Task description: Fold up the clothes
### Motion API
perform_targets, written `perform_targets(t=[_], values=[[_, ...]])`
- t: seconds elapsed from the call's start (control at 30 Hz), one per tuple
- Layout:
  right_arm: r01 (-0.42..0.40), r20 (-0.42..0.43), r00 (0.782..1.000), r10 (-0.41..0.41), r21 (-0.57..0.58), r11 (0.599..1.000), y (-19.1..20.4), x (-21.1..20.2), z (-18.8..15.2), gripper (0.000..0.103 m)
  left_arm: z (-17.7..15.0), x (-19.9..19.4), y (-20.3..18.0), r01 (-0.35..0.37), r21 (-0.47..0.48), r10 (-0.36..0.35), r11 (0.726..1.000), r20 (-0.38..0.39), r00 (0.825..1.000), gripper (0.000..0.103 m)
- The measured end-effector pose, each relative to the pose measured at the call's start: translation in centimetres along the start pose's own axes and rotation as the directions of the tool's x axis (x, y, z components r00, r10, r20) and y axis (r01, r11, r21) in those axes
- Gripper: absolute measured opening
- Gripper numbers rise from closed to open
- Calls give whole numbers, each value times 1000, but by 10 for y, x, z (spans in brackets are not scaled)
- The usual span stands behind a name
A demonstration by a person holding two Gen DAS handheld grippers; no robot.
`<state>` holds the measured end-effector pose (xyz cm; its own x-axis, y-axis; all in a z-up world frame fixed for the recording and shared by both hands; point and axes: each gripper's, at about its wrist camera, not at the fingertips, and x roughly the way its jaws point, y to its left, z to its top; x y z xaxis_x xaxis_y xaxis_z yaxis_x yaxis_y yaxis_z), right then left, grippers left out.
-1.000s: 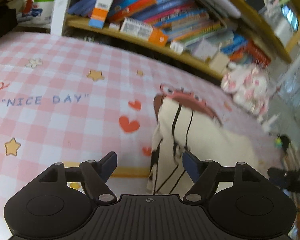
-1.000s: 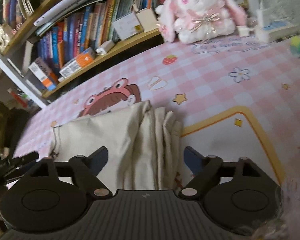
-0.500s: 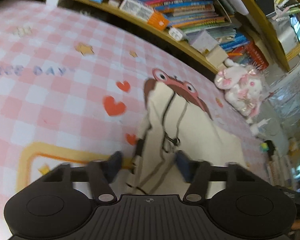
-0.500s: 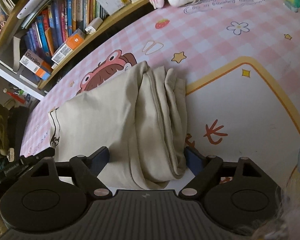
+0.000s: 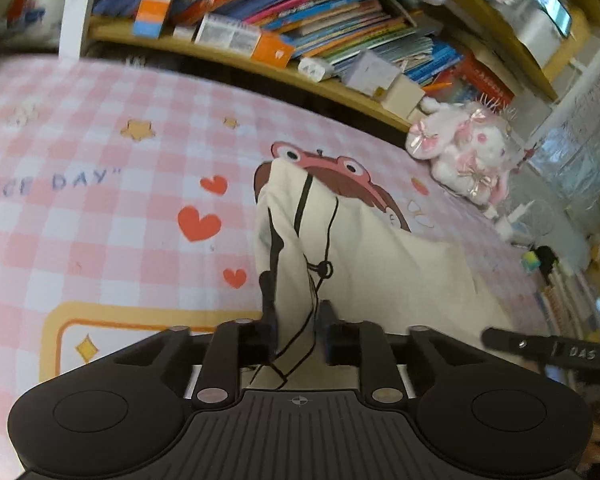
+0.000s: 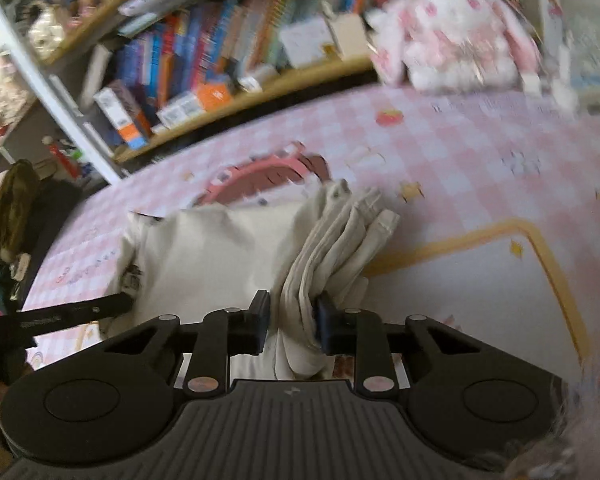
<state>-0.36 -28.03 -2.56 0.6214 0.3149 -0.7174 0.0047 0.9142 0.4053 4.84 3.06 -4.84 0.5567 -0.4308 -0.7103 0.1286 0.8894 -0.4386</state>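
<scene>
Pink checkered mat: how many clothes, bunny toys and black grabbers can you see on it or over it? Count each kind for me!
Clothes: 1, the cream garment lying on the pink checkered mat.
Bunny toys: 1, the white and pink plush bunny.
Grabbers: 2, the left gripper and the right gripper, both closing on bunched cloth.
Total: 4

Matt cream cloth garment (image 5: 380, 264) is creasing softly on the smooth pink-checked counter (image 5: 100, 220). Matt black ribbed plastic left tongs (image 5: 298, 320) are showing dull metal rivets; at 1 o'clock, a fluffy plush toy (image 5: 464, 152).
</scene>
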Motion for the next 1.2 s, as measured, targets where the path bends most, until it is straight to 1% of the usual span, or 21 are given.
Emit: perform_targets(t=[0.03, 0.07, 0.13, 0.17, 0.27, 0.4, 0.43, 0.47, 0.5, 0.57, 0.63, 0.67, 0.73, 0.77, 0.87, 0.9, 0.97, 1.03, 1.13, 1.17, 1.2], values=[[-1, -15, 1000, 2, 36, 999, -6, 2, -1, 36, 1, 1, 4, 13, -16, -13, 1000, -13, 1000, 37], [-5, -29, 1000, 7, 73, 997, -12, 4, -1, 41, 1, 4, 7, 18, -29, -18, 999, -22, 1000, 38], [-19, -45, 999, 26, 138, 990, -21, 7, -2, 45, 1, 9, 13, 25, -56, -27, 998, -40, 999, 40], [-28, -51, 998, 37, 163, 986, -25, 9, -2, 50, 0, 12, 15, 28, -69, -31, 997, -48, 998, 40], [-31, -77, 996, 47, 199, 980, -30, 15, -3, 54, -2, 18, 18, 33, -110, -39, 993, -50, 998, 41], [-42, -88, 994, 61, 202, 978, -29, 21, -3, 56, -3, 20, 12, 20, -107, -25, 994, -40, 999, 37], [-41, -92, 994, 60, 192, 981, -26, 23, -3, 51, -3, 16, 7, 14, -84, -16, 996, -27, 1000, 25], [-38, -92, 994, 54, 173, 984, -23, 23, -3, 42, -4, 13, 2, 7, -58, -8, 998, -13, 1000, 19], [-33, -91, 995, 47, 151, 988, -20, 23, -2, 39, -4, 9, -3, -1, -33, 1, 999, 1, 1000, 14], [-31, -46, 998, 33, 47, 998, -6, 14, -1, 27, -6, 4, -11, -14, 10, 14, 1000, 14, 1000, 13], [-33, 20, 999, 35, -85, 996, 9, 2, -1, 24, -8, 3, -16, -24, 46, 23, 999, 9, 1000, 13], [-33, 40, 998, 38, -126, 991, 14, -2, -2, 24, -9, 3, -19, -29, 64, 28, 998, 6, 1000, 14], [-28, 67, 997, 41, -187, 982, 19, -7, -3, 24, -11, 2, -23, -38, 100, 38, 994, 1, 999, 14], [-23, 61, 998, 35, -189, 982, 18, -6, -3, 24, -10, 3, -20, -40, 81, 40, 996, -7, 999, 14], [-15, 4, 1000, 15, -109, 994, 4, 6, -1, 26, -8, 6, -7, -22, 20, 23, 1000, -29, 999, 21], [-17, -13, 1000, 16, -73, 997, -1, 9, -1, 27, -8, 7, -4, -19, 10, 19, 1000, -36, 999, 25], [-27, -42, 999, 27, 6, 1000, -14, 12, -1, 39, -7, 10, 1, -14, -12, 14, 1000, -49, 999, 31], [-33, -64, 997, 38, 72, 997, -23, 16, 1, 43, -8, 13, 5, -12, -35, 10, 999, -58, 998, 39], [-54, -90, 994, 67, 137, 989, -33, 20, 1, 47, -9, 17, 9, 6, -69, -10, 998, -54, 999, 42], [-62, -98, 992, 77, 152, 986, -35, 22, 1, 48, -9, 18, 9, 13, -78, -17, 997, -51, 999, 42], [-70, -98, 991, 86, 159, 985, -36, 24, 1, 49, -9, 19, 7, 14, -78, -18, 997, -49, 999, 39]])
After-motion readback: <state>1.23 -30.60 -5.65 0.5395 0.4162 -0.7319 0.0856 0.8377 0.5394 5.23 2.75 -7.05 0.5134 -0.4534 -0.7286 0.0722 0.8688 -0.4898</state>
